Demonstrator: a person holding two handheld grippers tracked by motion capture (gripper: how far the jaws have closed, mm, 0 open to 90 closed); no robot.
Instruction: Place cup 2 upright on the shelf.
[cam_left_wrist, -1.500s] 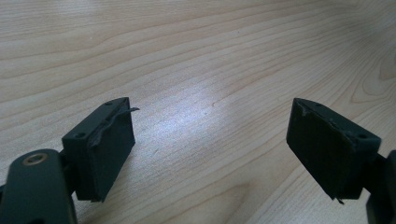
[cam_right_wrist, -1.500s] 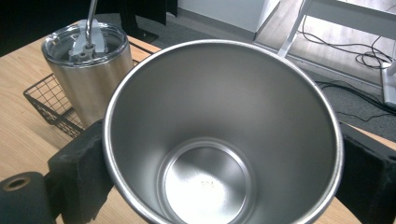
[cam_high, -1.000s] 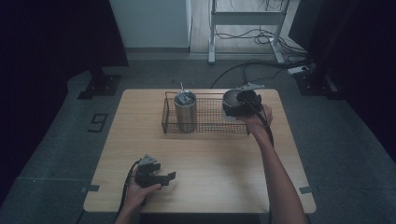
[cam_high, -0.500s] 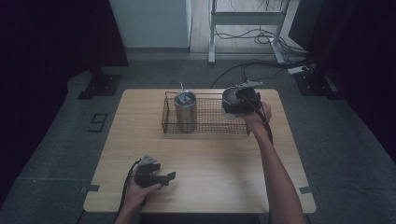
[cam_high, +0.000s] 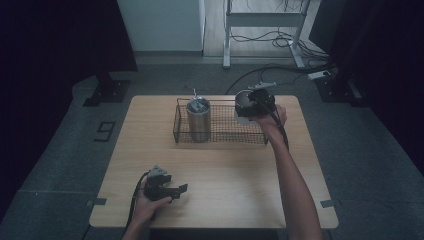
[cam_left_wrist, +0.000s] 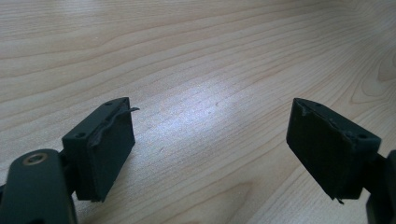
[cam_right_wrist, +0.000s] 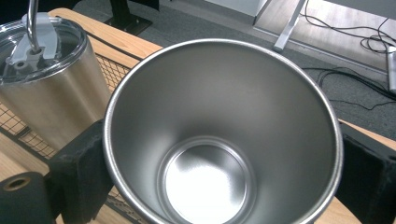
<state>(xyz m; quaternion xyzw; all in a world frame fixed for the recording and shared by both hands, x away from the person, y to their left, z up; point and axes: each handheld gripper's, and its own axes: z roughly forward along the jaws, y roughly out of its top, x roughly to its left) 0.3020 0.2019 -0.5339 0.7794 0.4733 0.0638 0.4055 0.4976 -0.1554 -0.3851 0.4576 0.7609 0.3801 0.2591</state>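
Steel cup (cam_right_wrist: 219, 140) (rigid, slick, light), clamped at its wall by right gripper (cam_high: 257, 102), beside wire basket (cam_high: 220, 135); left gripper (cam_left_wrist: 210, 149) gapes empty.

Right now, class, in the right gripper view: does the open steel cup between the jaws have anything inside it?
No, the steel cup is empty: its bare, shiny bottom shows all the way down.

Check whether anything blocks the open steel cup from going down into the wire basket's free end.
Nothing visible does. The right tool holds the cup over the basket; the lidded tumbler stands at the far end.
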